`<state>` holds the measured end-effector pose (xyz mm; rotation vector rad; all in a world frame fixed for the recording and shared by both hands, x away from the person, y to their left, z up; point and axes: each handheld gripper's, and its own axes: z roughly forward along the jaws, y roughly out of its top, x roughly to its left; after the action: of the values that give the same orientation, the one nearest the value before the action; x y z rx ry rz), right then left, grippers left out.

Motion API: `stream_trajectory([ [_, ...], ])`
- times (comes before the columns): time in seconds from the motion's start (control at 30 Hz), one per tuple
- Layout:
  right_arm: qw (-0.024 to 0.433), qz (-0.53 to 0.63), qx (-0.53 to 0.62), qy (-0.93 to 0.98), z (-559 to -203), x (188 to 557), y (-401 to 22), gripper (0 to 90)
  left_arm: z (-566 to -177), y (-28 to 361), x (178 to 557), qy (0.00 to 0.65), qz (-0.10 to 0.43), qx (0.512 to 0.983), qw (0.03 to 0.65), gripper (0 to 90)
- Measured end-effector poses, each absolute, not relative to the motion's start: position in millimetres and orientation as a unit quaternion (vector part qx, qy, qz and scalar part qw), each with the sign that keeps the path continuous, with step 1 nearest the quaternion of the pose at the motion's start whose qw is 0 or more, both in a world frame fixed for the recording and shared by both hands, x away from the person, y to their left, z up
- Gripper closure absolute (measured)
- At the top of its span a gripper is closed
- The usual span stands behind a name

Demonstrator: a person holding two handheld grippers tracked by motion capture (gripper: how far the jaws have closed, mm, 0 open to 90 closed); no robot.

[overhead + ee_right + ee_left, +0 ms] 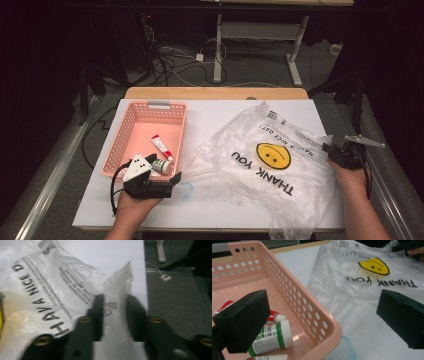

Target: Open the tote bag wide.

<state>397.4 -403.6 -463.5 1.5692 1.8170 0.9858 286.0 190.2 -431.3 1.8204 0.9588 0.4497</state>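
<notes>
- Plastic bag [270, 165]: thin, clear to milky white, heavily crumpled, spread flat across right half of white table top [210, 117].
- Print on bag: yellow smiley face [273, 155], black "THANK YOU" beneath it, "HAVE A NICE DAY" line toward far edge; lettering upside down in high view.
- Near corner of bag hangs over front table edge.
- Right gripper [334, 150] at right edge of bag; in right gripper view a raised fold of bag [117, 302] stands between the two jaws, jaws slightly parted, pads apparently not pressing the film.
- Left gripper [172, 182] just beside near right corner of pink basket [127, 125], jaws wide apart, nothing between them.
- Basket left of bag, touching or almost touching its edge; holds red-and-white tube [161, 147] and white bottle with green band [272, 337].
</notes>
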Motion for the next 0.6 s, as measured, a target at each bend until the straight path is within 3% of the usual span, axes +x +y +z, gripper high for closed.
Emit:
stream_trajectory([
  [0.07,0.268,0.371,0.572,0.680,-460.5,393.8,-404.9,53.9,-432.7,191.8,283.7,0.390,0.189,0.756,0.491,0.0],
  [0.17,0.276,0.378,0.559,0.684,-450.3,382.7,-407.9,44.2,-431.0,193.1,281.9,0.387,0.197,0.753,0.494,0.0],
  [0.43,0.290,0.417,0.515,0.690,-430.3,346.5,-404.9,26.2,-429.8,189.1,279.4,0.386,0.187,0.755,0.497,0.0],
  [0.47,0.289,0.426,0.504,0.694,-430.1,337.3,-398.9,19.7,-429.8,188.8,279.2,0.387,0.184,0.754,0.498,0.0],
  [0.6,0.283,0.431,0.488,0.705,-435.4,323.7,-387.8,14.0,-429.5,188.2,279.3,0.389,0.182,0.755,0.496,0.0],
])
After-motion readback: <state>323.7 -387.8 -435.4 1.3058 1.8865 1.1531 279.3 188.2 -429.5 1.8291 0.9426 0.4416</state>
